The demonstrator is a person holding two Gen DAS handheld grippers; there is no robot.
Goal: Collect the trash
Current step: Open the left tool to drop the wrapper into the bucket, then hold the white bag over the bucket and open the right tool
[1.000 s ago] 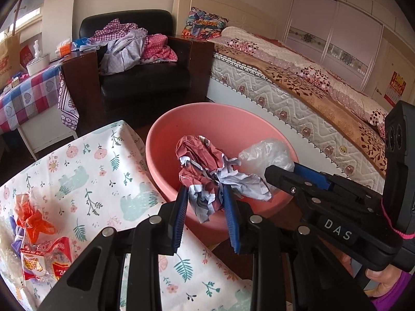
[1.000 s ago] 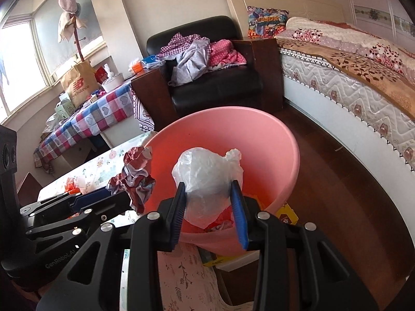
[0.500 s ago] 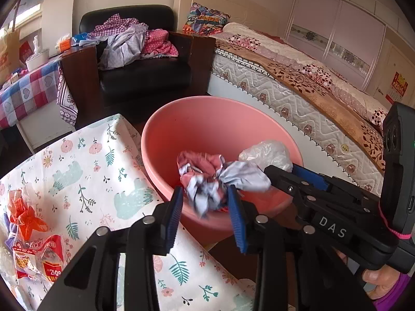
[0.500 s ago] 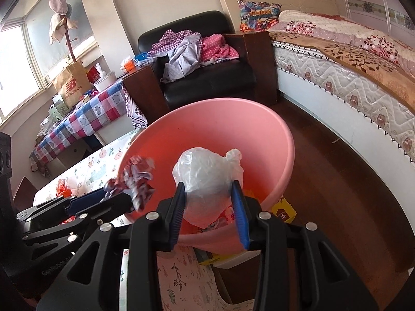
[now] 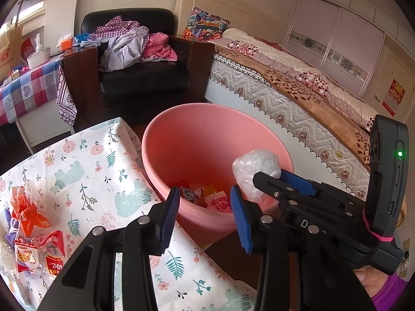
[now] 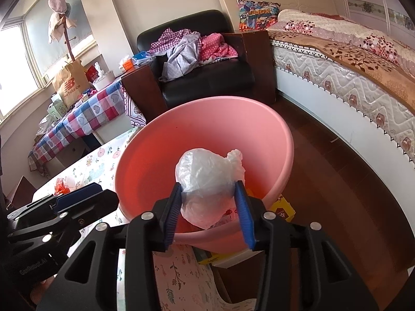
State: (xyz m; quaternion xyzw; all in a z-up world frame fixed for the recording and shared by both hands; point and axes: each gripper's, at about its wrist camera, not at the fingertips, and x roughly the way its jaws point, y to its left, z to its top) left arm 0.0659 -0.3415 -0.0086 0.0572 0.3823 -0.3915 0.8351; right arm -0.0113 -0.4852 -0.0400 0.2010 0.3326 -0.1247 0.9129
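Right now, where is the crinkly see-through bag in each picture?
Left wrist view: the clear plastic bag is right of centre, over the pink basin's near edge, held by the right gripper.
Right wrist view: the bag is in the middle, pinched in the right gripper.
Shared landmark: the pink basin, with the black armchair behind it.

Black plastic left gripper [image 5: 205,207] and right gripper [image 6: 210,207], each with 2 ribbed blue pads [image 5: 170,215] and silver screws. Pink cord, green light, purple sleeve [image 5: 389,295].
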